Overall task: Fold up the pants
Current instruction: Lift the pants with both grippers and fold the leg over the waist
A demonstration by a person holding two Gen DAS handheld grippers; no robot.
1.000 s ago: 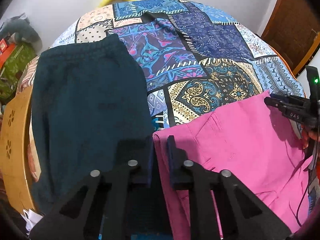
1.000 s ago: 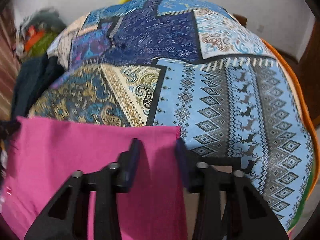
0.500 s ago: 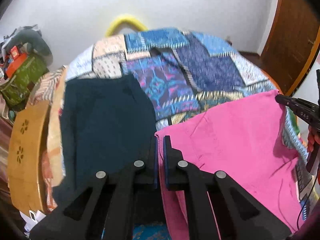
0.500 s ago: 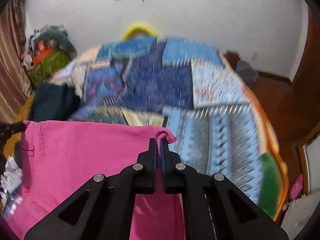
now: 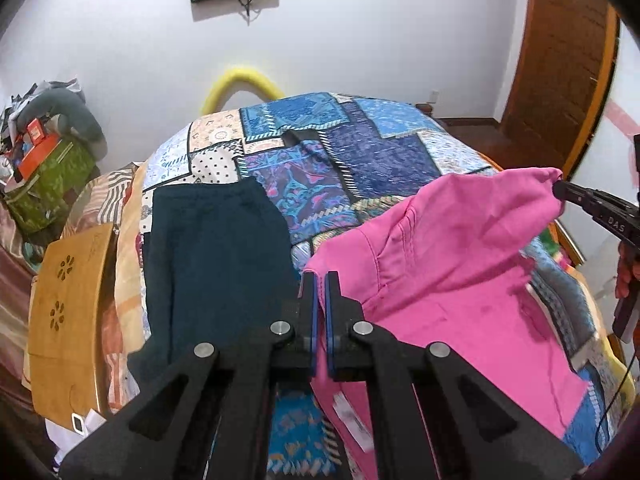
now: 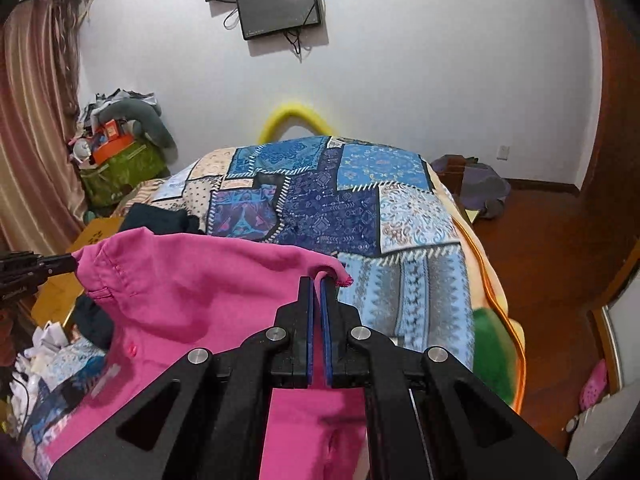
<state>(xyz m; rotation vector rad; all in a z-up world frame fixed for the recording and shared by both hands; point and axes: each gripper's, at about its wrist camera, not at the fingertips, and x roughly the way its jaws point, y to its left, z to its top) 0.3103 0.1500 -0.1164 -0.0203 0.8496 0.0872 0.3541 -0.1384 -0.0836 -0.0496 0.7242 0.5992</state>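
The pink pants [image 5: 452,276] hang lifted above the patchwork bedspread [image 5: 360,152], held at two corners of one edge. My left gripper [image 5: 319,276] is shut on the left corner. My right gripper [image 6: 317,280] is shut on the right corner, where the hem curls over the fingertips. The pants also show in the right wrist view [image 6: 192,280], stretched between both grippers. The right gripper appears in the left wrist view [image 5: 560,190], the left gripper in the right wrist view [image 6: 74,262].
Dark teal pants [image 5: 216,252] lie flat on the bed's left side. A wooden lap tray [image 5: 68,312] sits at the left bed edge. A clutter pile with a green bag [image 6: 120,164] stands by the wall. A wooden door [image 5: 560,60] is at right.
Both grippers closed on the pink pants' corners and lifted them well off the bed. The view rose from the bed surface to show the wall and monitors.
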